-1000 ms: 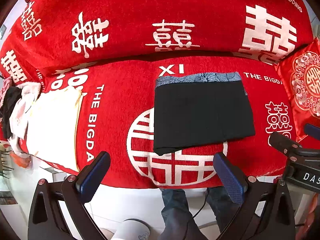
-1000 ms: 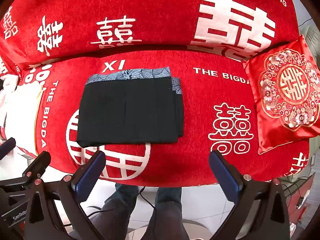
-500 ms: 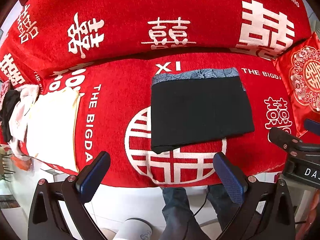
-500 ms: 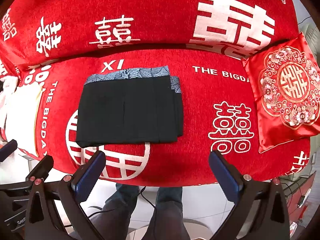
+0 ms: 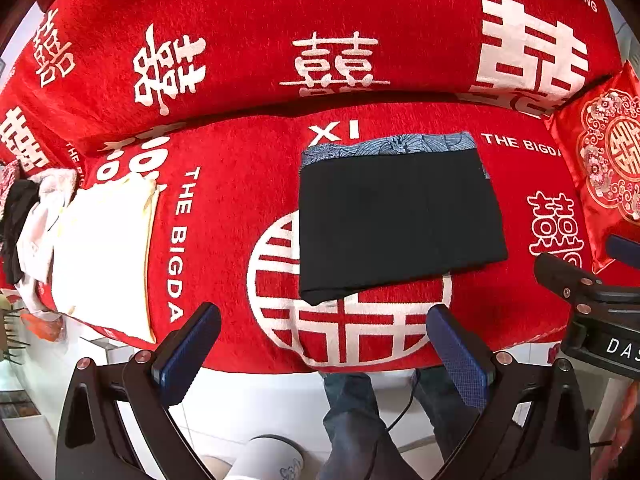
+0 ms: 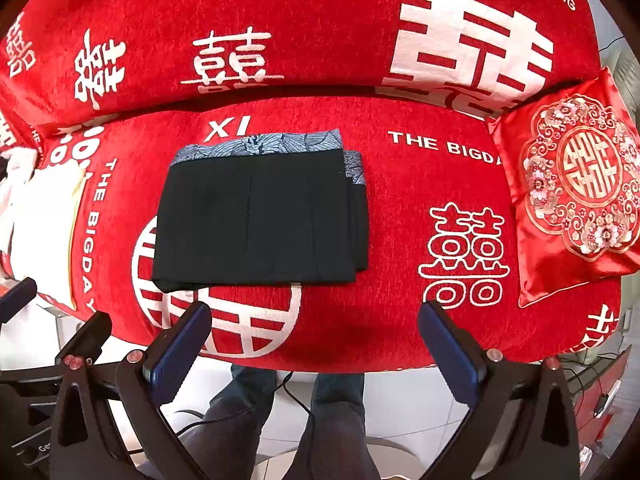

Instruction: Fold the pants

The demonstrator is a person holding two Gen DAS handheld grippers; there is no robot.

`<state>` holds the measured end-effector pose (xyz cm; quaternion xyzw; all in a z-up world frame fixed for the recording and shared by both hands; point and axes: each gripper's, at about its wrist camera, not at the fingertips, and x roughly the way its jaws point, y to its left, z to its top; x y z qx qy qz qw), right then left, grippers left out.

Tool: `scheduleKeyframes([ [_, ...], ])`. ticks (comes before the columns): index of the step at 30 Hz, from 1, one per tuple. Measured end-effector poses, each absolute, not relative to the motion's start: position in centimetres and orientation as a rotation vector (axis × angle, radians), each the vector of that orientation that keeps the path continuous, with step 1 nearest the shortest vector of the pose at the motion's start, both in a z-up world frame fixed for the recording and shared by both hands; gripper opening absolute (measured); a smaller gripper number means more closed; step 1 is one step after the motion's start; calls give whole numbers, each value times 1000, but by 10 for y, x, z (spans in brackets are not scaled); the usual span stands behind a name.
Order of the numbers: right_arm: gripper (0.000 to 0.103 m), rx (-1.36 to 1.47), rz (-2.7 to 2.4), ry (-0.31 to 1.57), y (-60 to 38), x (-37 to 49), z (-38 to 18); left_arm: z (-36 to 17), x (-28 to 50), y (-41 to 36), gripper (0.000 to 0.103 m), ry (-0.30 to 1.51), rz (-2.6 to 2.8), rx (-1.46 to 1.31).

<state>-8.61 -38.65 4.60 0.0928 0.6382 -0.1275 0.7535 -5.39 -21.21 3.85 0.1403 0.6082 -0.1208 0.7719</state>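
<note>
Black pants [image 5: 396, 220], folded into a compact rectangle with a blue patterned waistband [image 5: 388, 146] along the far edge, lie at centre frame on a red sofa seat [image 5: 240, 184] printed with white double-happiness characters. Both the left tongs [image 5: 320, 344] and the right tongs [image 6: 314, 342] hang spread wide at the bottom of their views, gripping nothing, short of the seat's near edge. The fabric looks soft, light and limp; stacked layers show at the right edge [image 6: 360, 216] and would likely slide apart unless pinched together at a corner. A cream folded cloth [image 5: 104, 256] sits left, an embroidered cushion [image 6: 576, 184] right.
</note>
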Motion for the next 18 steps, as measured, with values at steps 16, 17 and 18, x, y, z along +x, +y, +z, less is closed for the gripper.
scheduleKeyframes([
  [16, 103, 204, -279, 1393, -385, -85, 46, 39, -54, -213, 103, 1318, -261, 303],
  [17, 103, 203, -279, 1394, -386, -85, 45, 39, -55, -213, 103, 1318, -261, 303],
  [18, 103, 204, -279, 1394, -385, -85, 46, 39, -54, -214, 103, 1318, -261, 304],
])
